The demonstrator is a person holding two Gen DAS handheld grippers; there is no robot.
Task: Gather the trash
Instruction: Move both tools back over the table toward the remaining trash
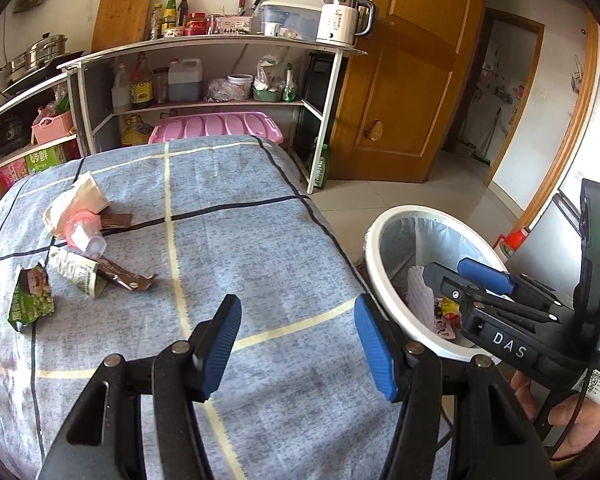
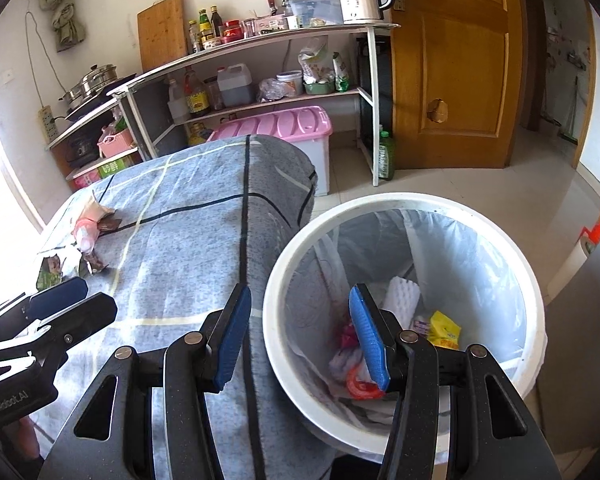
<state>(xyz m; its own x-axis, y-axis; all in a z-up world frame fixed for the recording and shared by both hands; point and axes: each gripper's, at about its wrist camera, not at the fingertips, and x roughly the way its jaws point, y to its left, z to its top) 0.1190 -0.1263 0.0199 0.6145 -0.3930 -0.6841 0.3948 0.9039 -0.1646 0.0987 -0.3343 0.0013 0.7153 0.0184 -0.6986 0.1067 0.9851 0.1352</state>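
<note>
White walls, pale tiled floor (image 2: 480,188). Cluttered white shelving (image 1: 220,42) along wall; wooden door (image 1: 404,80) ajar. Daylight enters left.

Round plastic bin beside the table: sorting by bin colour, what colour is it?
White, clearest in the right wrist view.

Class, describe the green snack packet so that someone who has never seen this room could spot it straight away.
Start at the table covered with a blue-grey checked cloth. A small heap of litter lies on its far left part. The green packet is the piece at the left end of that heap, nearest the cloth's edge, torn open and the only green one, beside a silvery wrapper and a pink bottle.
</note>
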